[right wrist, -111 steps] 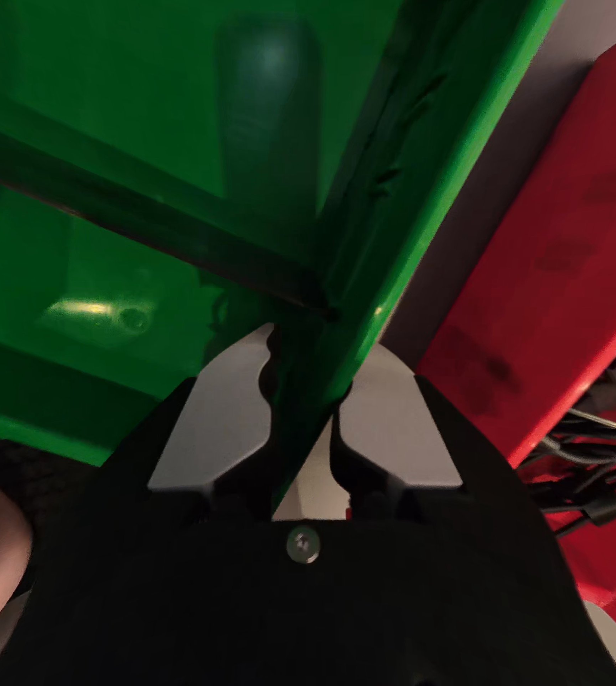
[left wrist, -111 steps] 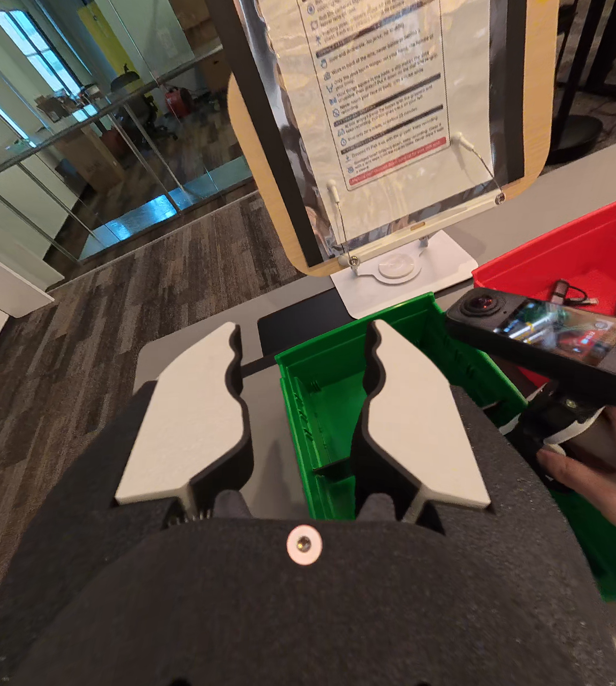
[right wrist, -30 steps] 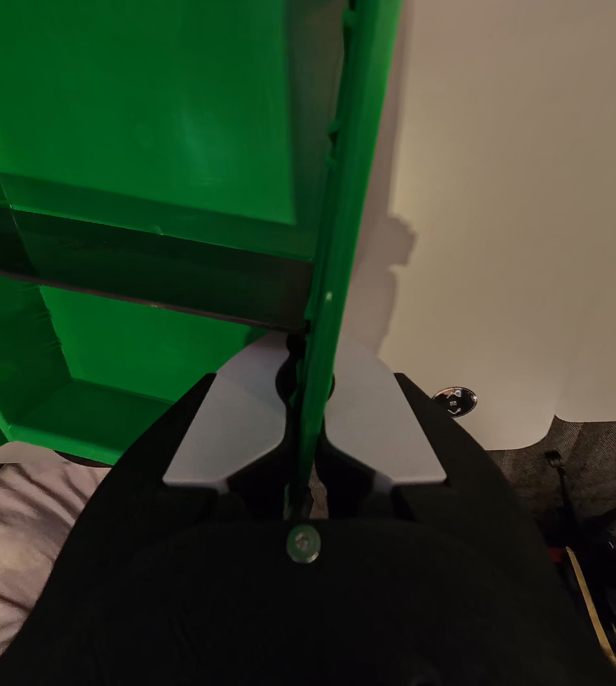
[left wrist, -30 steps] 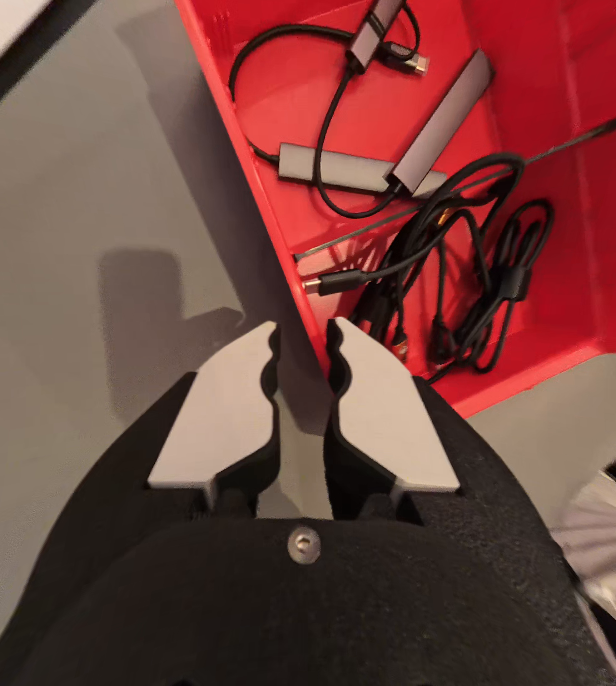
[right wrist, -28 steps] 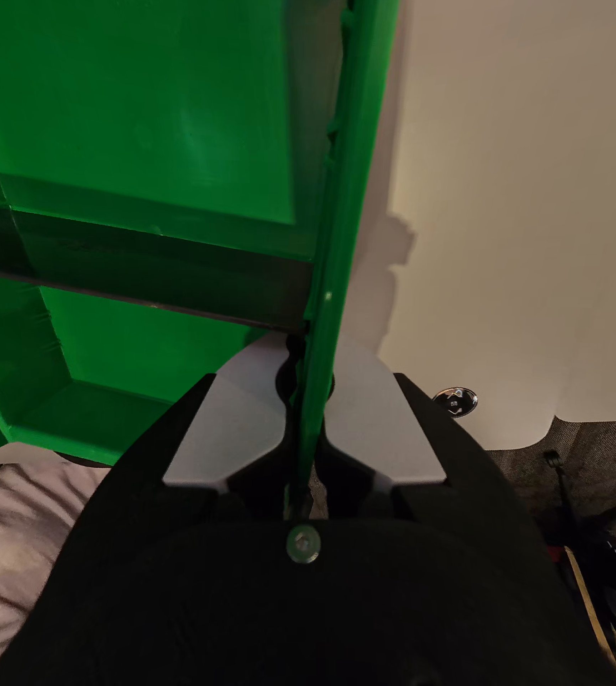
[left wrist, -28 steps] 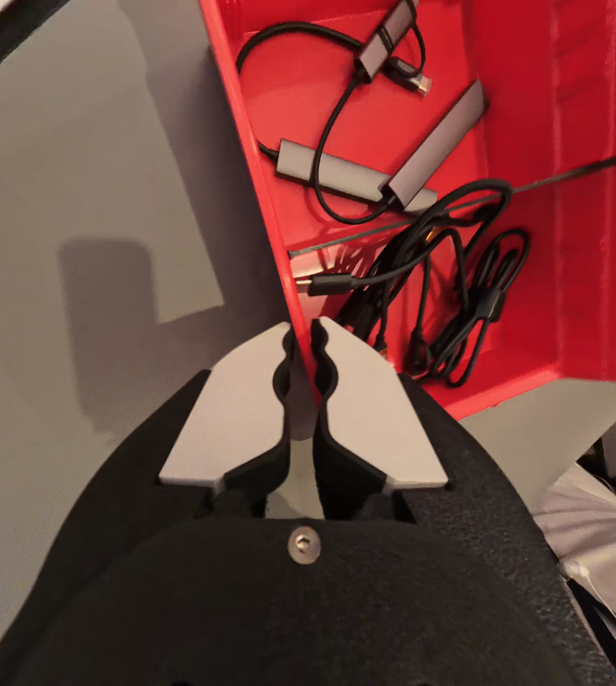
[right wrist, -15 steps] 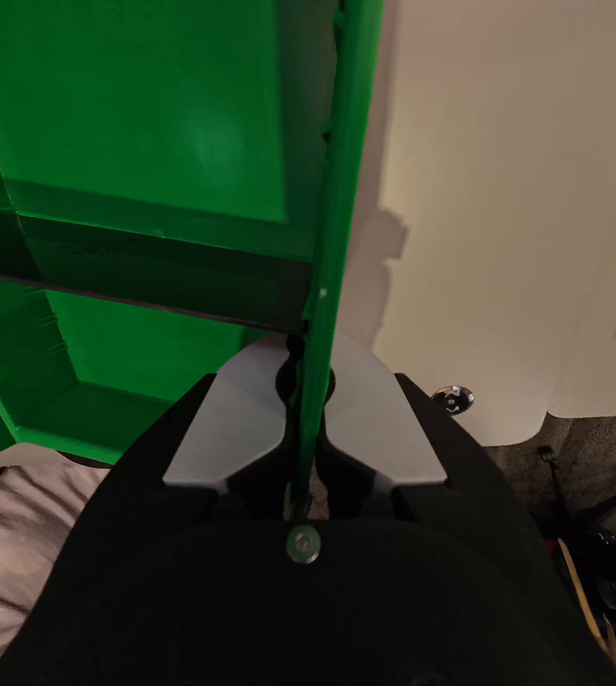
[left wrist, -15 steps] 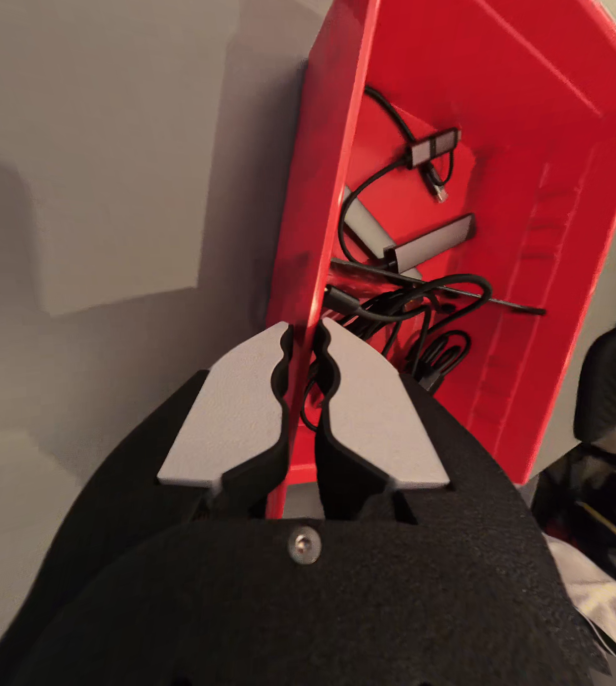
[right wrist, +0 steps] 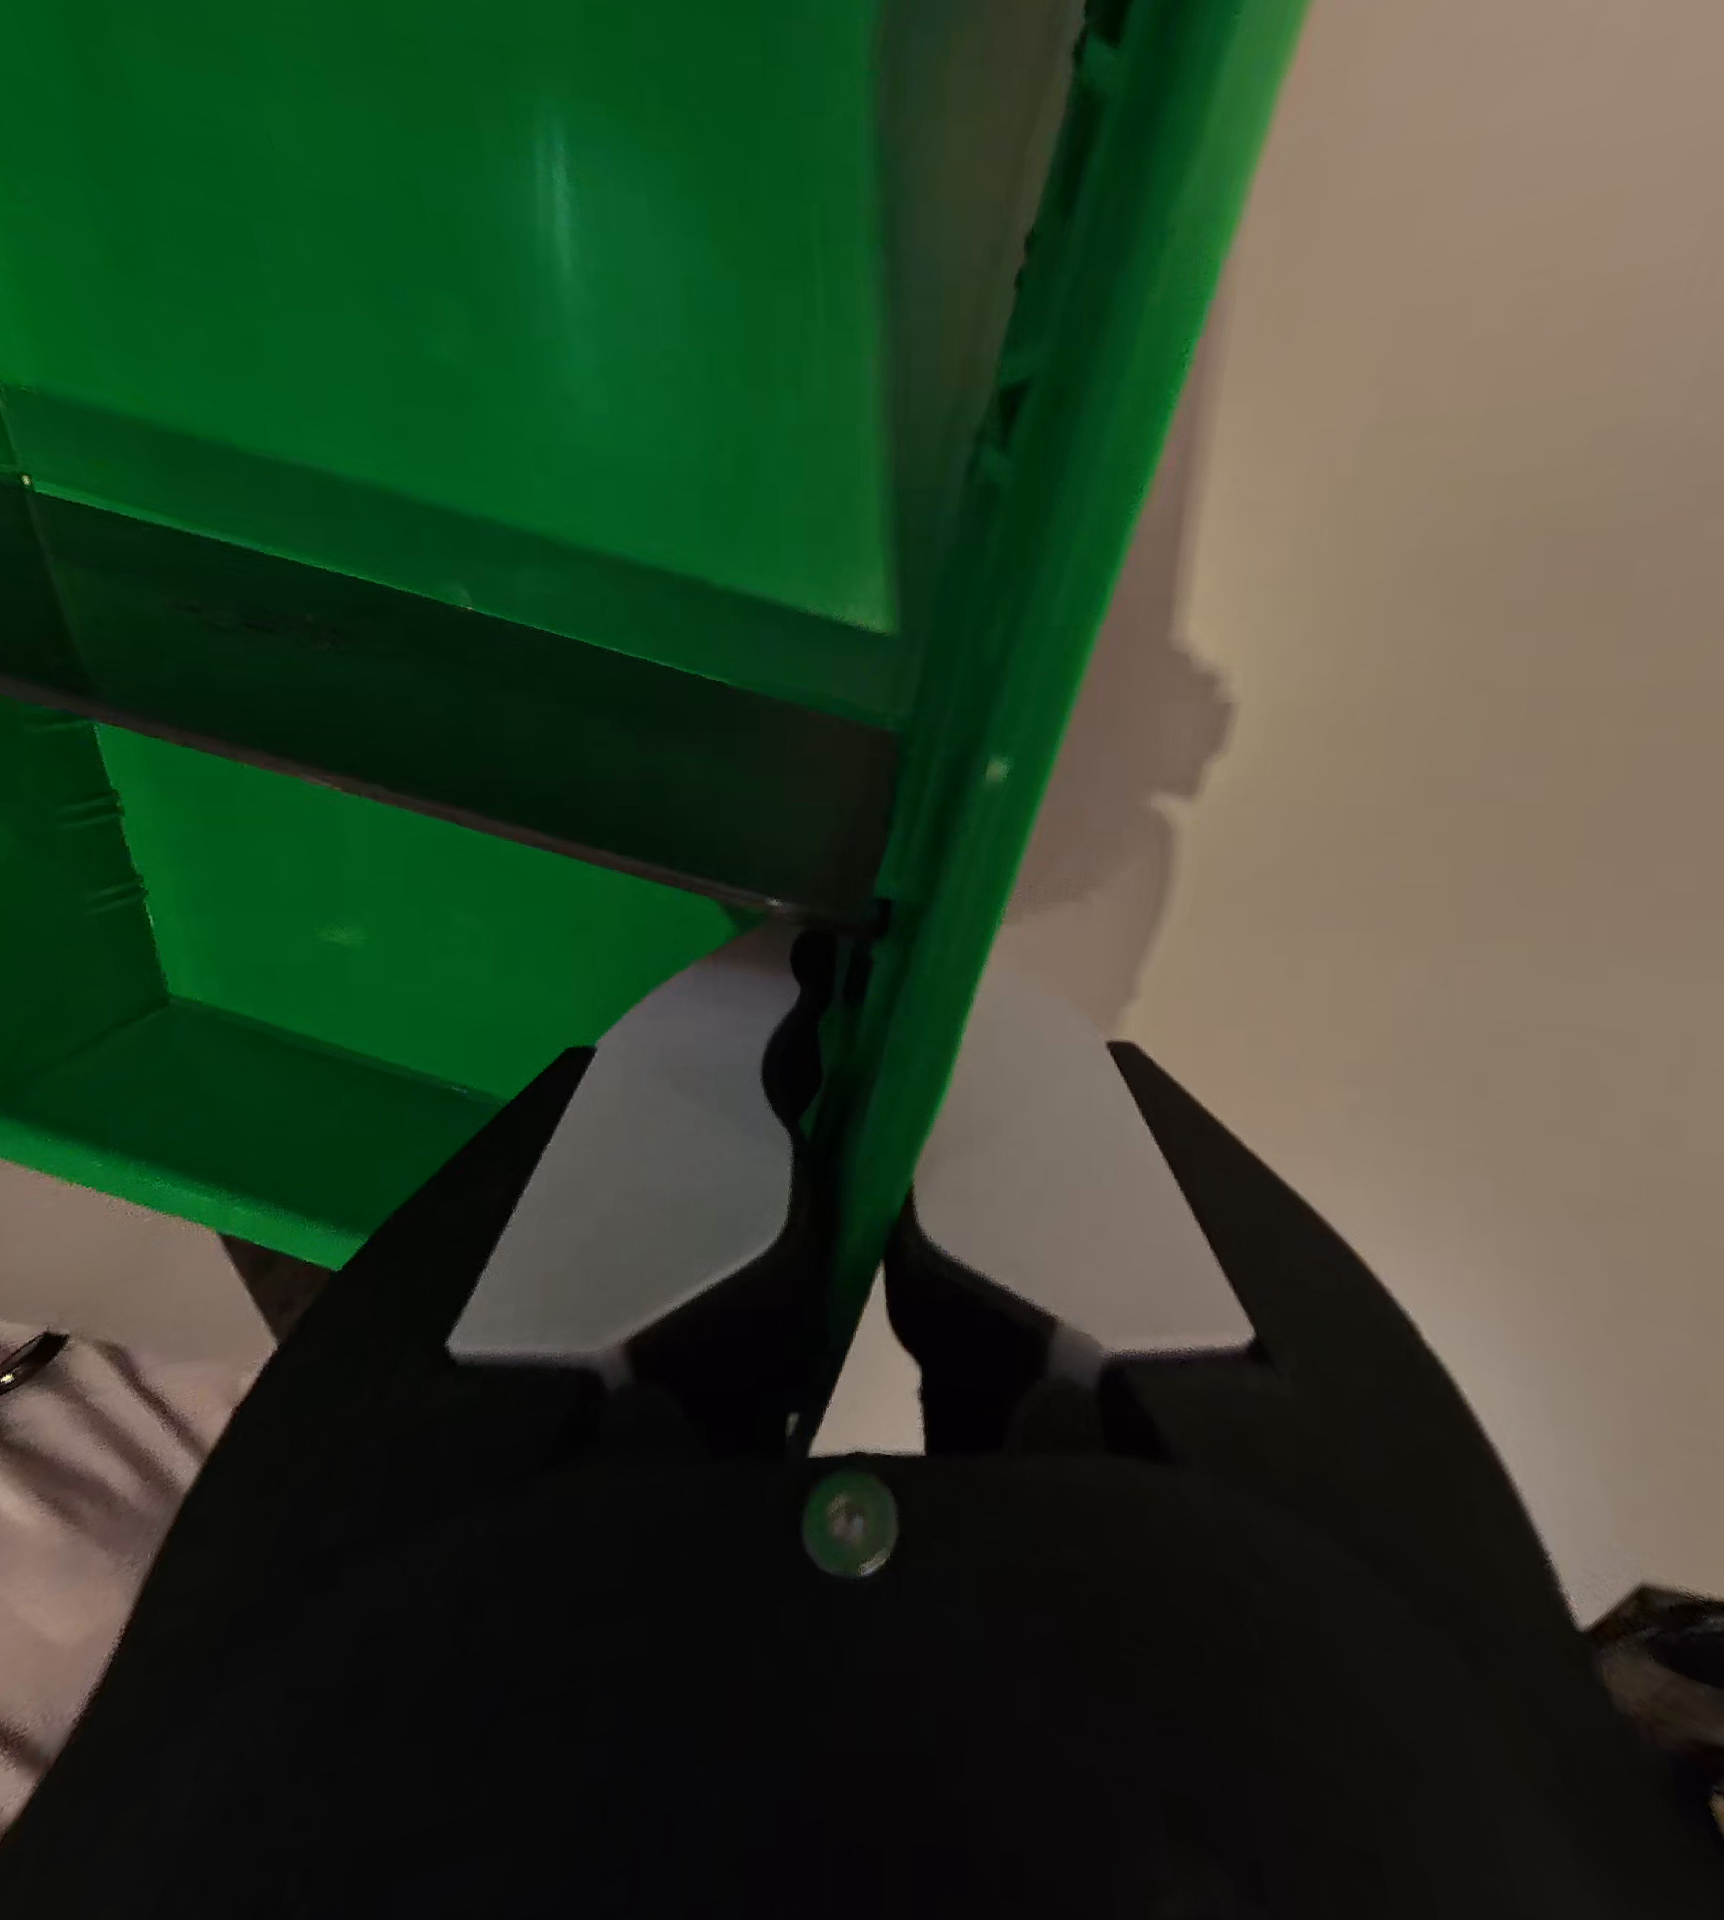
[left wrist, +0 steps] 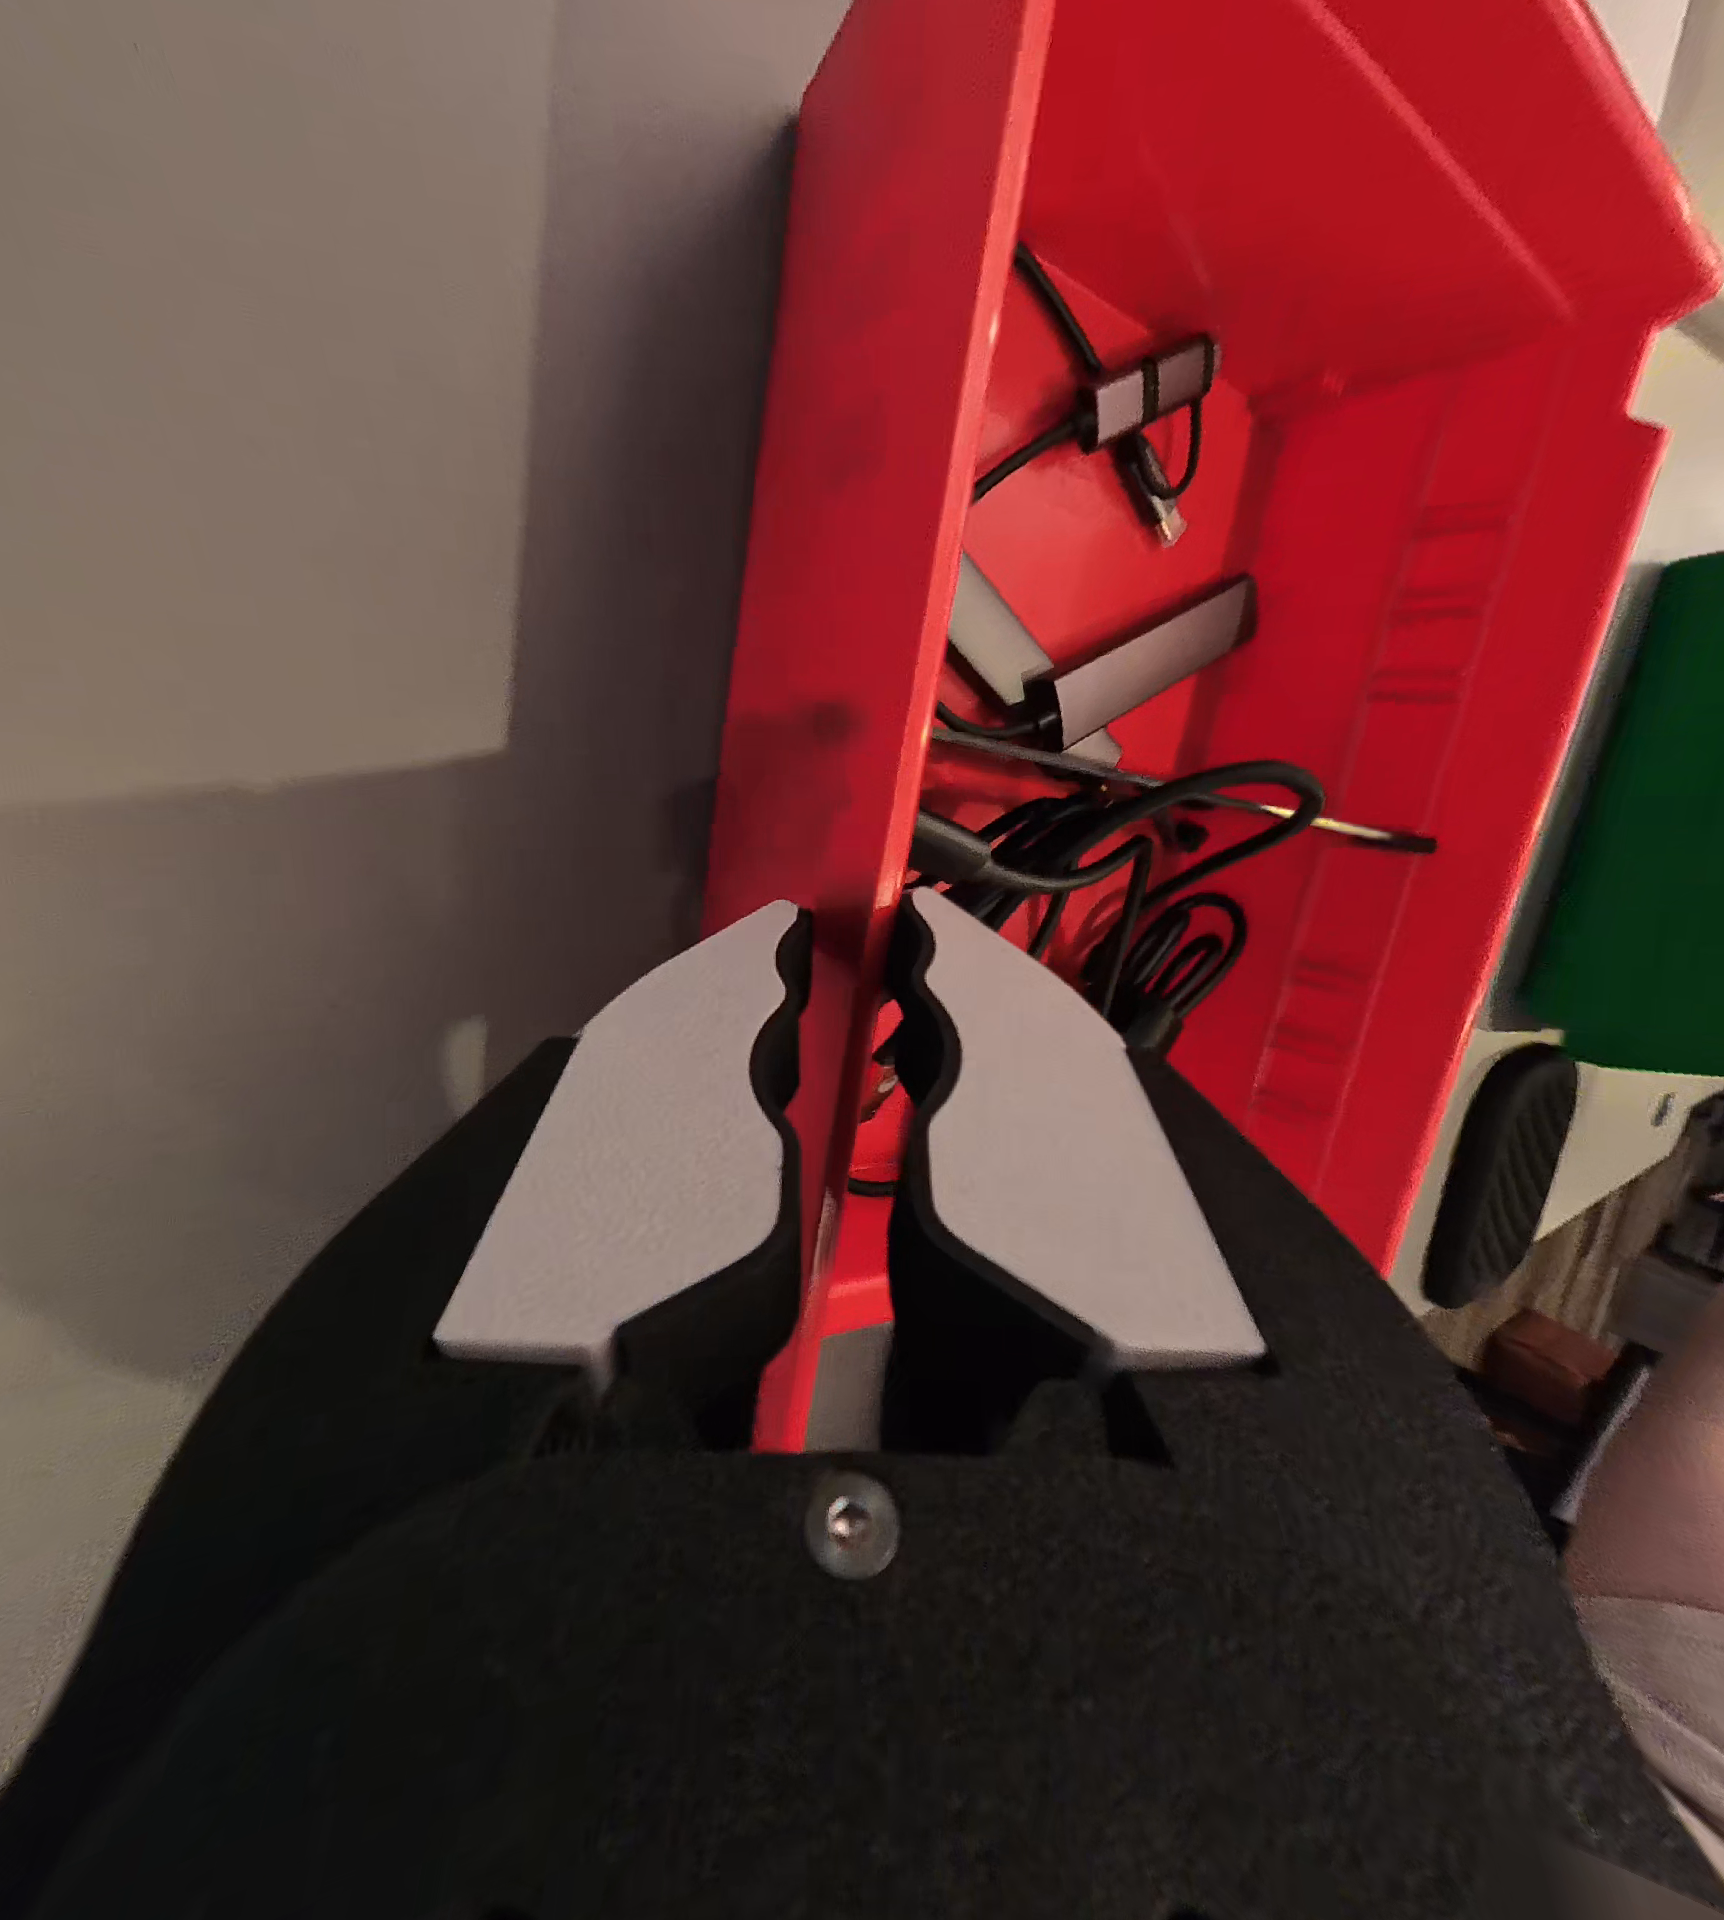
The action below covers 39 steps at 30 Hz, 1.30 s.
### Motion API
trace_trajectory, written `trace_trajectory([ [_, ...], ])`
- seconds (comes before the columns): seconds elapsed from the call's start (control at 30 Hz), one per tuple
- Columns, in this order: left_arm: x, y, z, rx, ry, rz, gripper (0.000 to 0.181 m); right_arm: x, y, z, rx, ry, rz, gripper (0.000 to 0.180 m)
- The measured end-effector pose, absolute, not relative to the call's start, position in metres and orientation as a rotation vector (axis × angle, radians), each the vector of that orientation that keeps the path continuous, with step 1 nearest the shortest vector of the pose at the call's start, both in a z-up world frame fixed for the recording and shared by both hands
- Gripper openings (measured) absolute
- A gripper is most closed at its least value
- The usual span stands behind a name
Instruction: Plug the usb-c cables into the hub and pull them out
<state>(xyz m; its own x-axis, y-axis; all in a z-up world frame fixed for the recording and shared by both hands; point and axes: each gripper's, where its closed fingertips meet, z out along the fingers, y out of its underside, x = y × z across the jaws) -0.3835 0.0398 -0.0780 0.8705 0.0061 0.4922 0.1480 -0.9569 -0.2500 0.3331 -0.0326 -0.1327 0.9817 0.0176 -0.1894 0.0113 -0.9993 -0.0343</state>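
My left gripper (left wrist: 853, 920) is shut on the left wall of a red bin (left wrist: 868, 644), one finger outside and one inside. The bin holds grey hubs (left wrist: 1138, 665), a smaller grey hub (left wrist: 1149, 390) at its far end, and a tangle of black usb-c cables (left wrist: 1128, 883). My right gripper (right wrist: 863, 945) is shut on the right wall of a green bin (right wrist: 1003, 748), whose compartments look empty. A dark divider (right wrist: 442, 707) crosses the green bin. The green bin also shows at the right of the left wrist view (left wrist: 1689, 810).
Both bins sit on a pale grey table (left wrist: 214, 416), which also shows in the right wrist view (right wrist: 1512, 727). A black chair armrest (left wrist: 1497, 1174) sits beyond the table edge at right. A person's light clothing (right wrist: 16, 1475) shows at lower left.
My left gripper closed on the red bin's wall and the bin has swung and shifted in view. The green bin in my right gripper has tilted a little.
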Motion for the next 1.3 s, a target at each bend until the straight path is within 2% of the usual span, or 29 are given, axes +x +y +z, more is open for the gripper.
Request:
trace_trajectory([
  [0.33, -0.383, 0.059, -0.078, -2.694, -0.184, -0.794, 0.015, 0.317, -0.023, -0.14, -3.082, -0.219, 0.345, 0.011],
  [0.53, -0.386, 0.061, -0.077, -2.657, -0.273, -0.842, 0.017, 0.304, -0.042, -0.136, -3.072, -0.02, 0.6, 0.032],
  [0.67, -0.393, 0.059, -0.076, -2.659, -0.323, -0.82, 0.016, 0.302, -0.048, -0.137, -3.037, 0.121, 0.668, 0.033],
  [0.83, -0.412, 0.053, -0.076, -2.665, -0.423, -0.698, 0.016, 0.306, -0.047, -0.143, -3.064, 0.125, 0.526, 0.024],
  [0.93, -0.413, 0.035, -0.077, -2.725, -0.448, -0.656, 0.014, 0.305, -0.048, -0.141, -3.049, 0.099, 0.58, 0.028],
  [1.13, -0.391, -0.001, -0.079, -2.953, -0.28, -0.499, 0.008, 0.314, -0.047, -0.143, -3.054, -0.022, 0.525, 0.024],
  [1.3, -0.39, 0.008, -0.081, -2.958, -0.251, -0.432, 0.007, 0.314, -0.044, -0.143, -3.029, -0.072, 0.542, 0.025],
])
